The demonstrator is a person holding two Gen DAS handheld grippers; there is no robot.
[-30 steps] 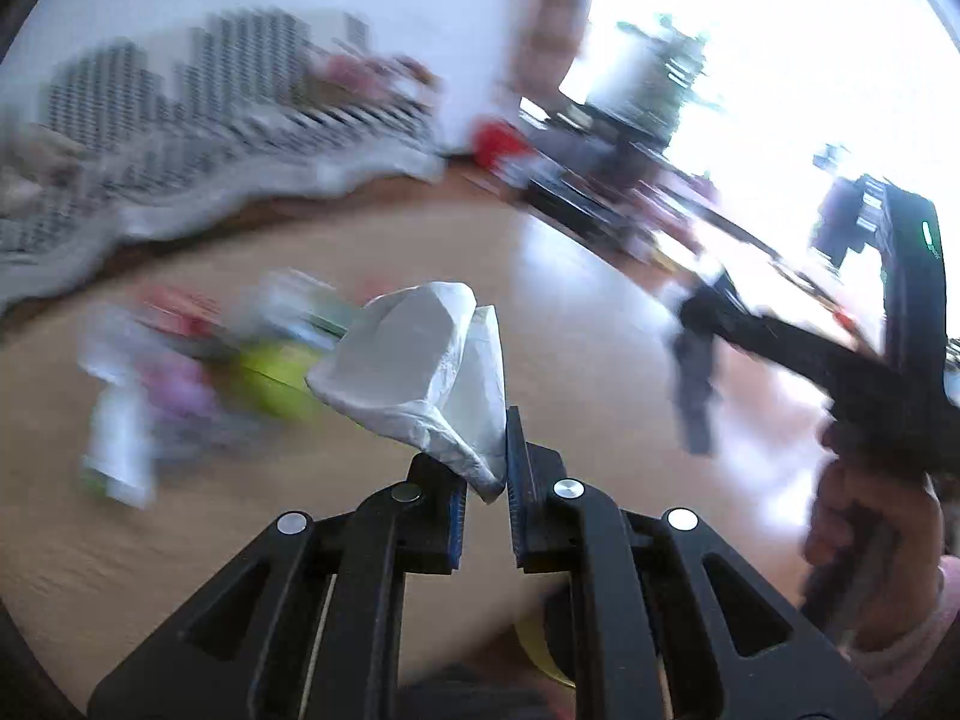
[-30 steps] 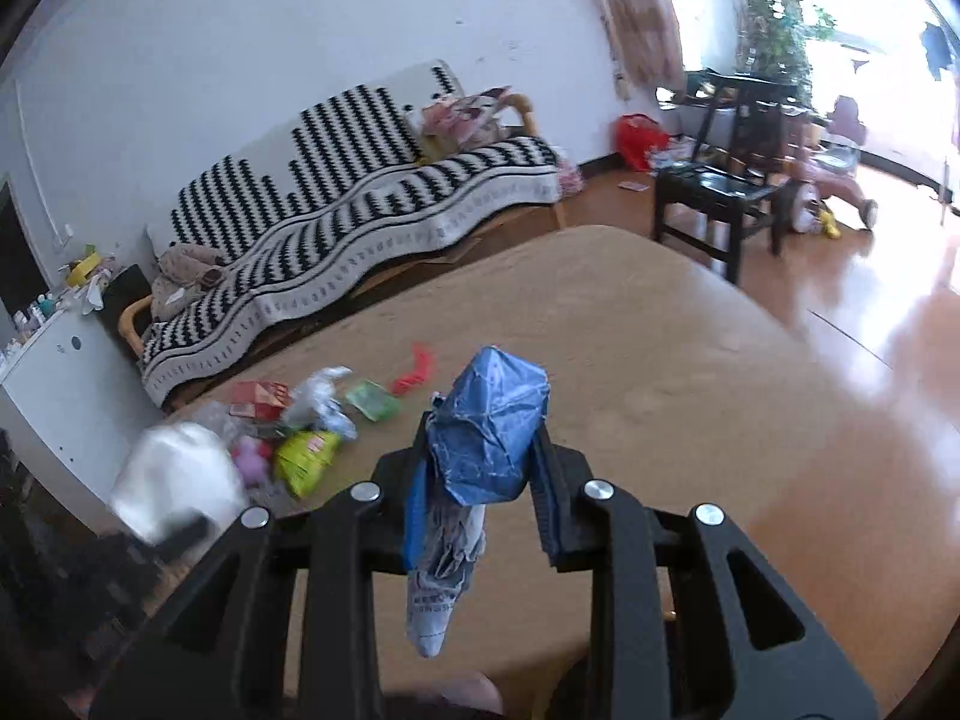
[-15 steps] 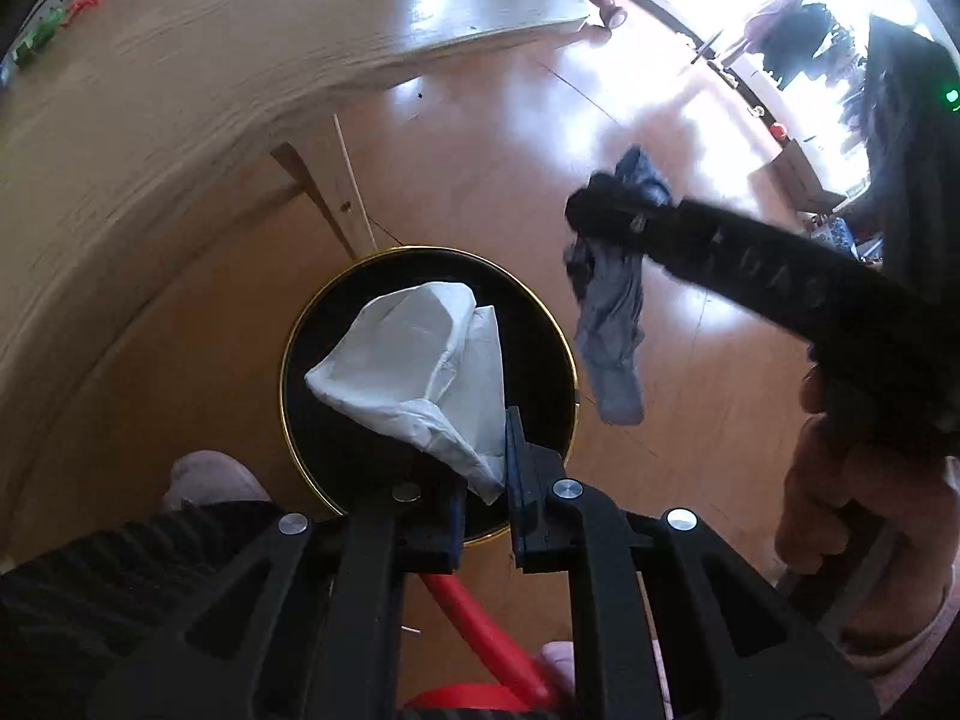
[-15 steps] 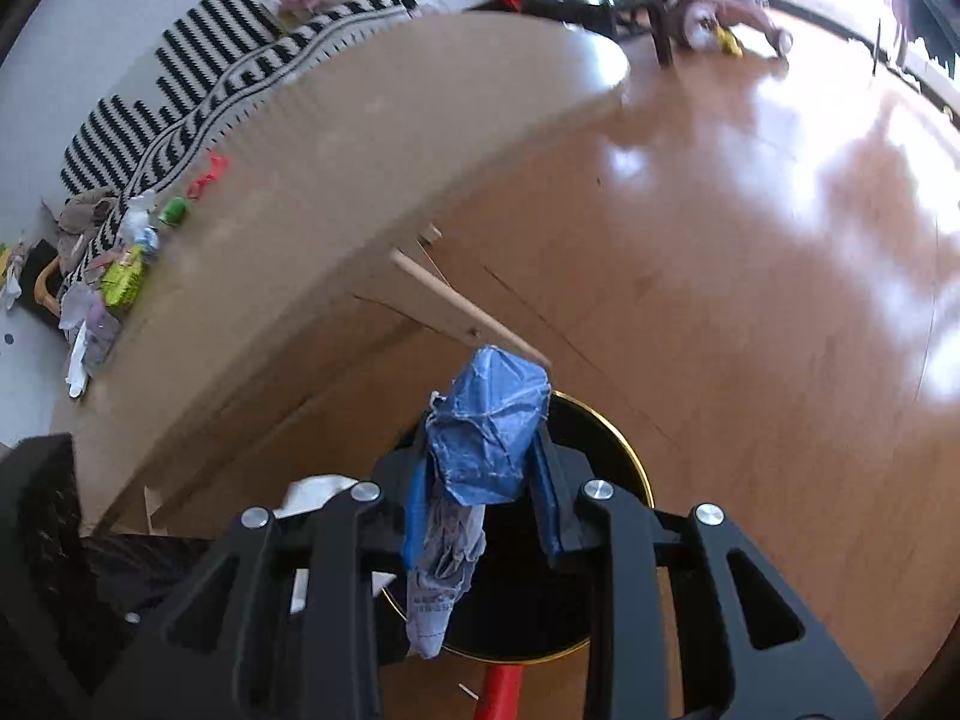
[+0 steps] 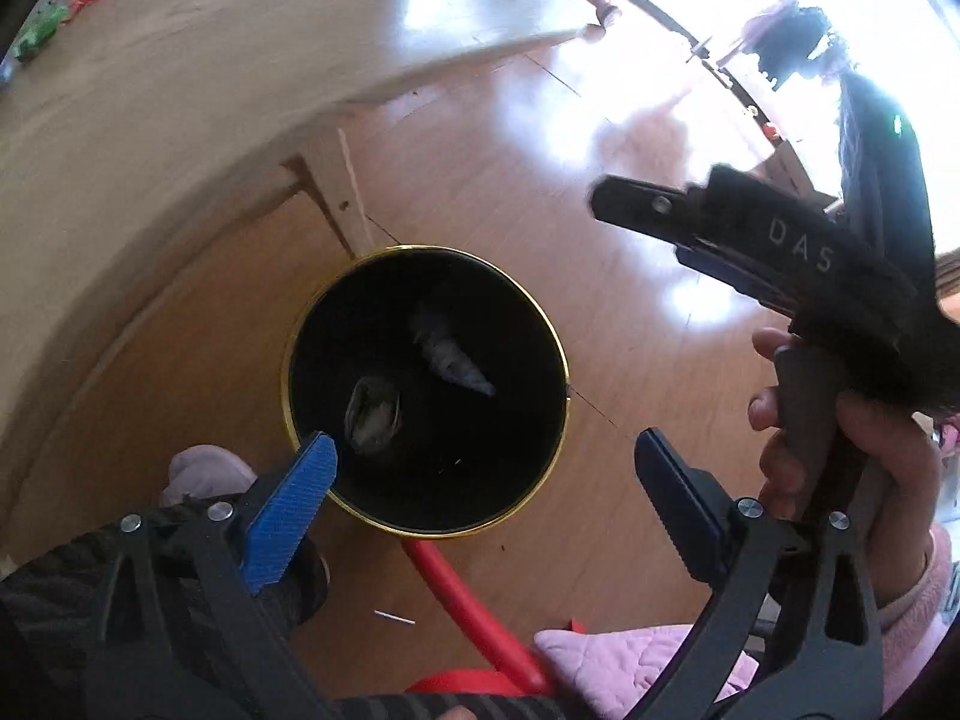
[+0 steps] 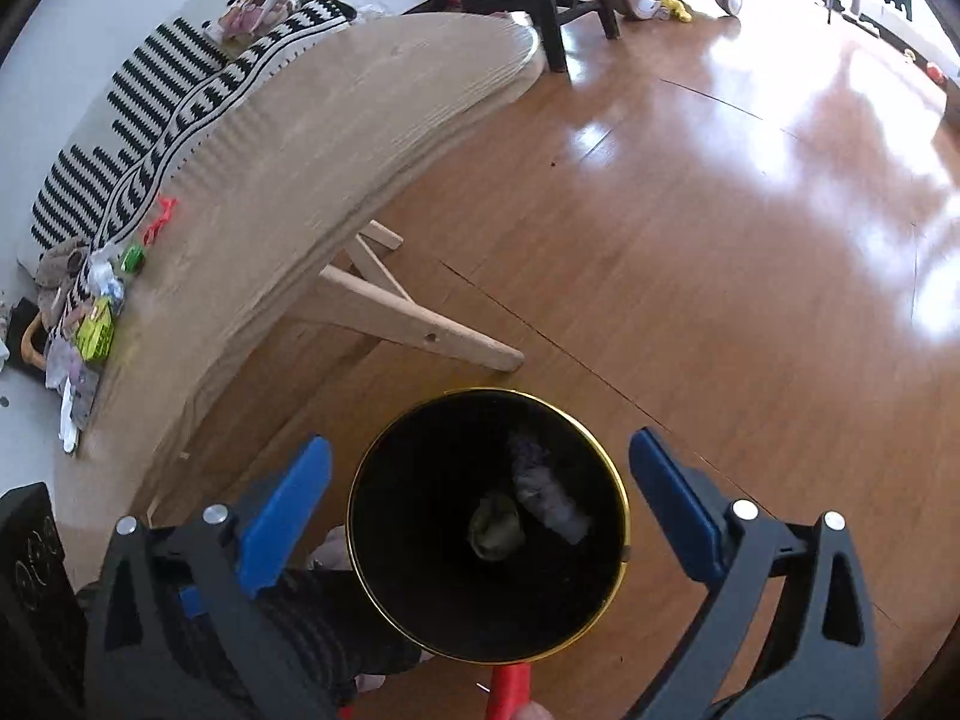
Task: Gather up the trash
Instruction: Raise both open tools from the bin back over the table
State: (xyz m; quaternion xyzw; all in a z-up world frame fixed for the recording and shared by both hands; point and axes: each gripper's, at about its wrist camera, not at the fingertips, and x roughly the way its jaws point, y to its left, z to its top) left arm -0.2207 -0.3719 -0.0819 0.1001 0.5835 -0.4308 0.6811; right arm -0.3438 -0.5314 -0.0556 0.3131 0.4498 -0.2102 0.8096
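Right wrist view, far left edge: remaining trash pile [image 6: 90, 324] on the wooden table [image 6: 288, 168]. Yellow-green wrapper, white scraps, a green bit, a red twist further up the table edge. All looks light, thin, crinkly; soft enough to crush. Judgement: pinch each piece across its bulk or a folded edge, not a flat face, since film wrappers prob. slip between flat pads. Nothing fragile that I can see.

Lower centre, both views: black bin w/ gold rim [image 6: 606, 462] on the wood floor, beside the table leg. Inside: a pale crumpled wad [image 5: 369, 414] lower left and a bluish-grey crumpled piece [image 5: 450, 348] upper right of it. Interior v. dark, so what material they are is a guess; they read as paper and plastic film.

Left gripper [image 5: 486, 480]: jaws opening, spread wide, nothing between them. Blue pads [image 5: 288, 510] bare. It hangs above the bin mouth, left pad overlapping the rim in the picture; contact not evident.

Right gripper [image 6: 480, 492]: jaws opening too, wide, empty, straddling the bin mouth from above, not touching it. In the left wrist view, at right, it shows side-on w/ the person's hand [image 5: 840, 456] on its grip, pink sleeve below.

Red handle-like object [image 5: 474, 612] at bottom centre beside bin; can't tell what it is.
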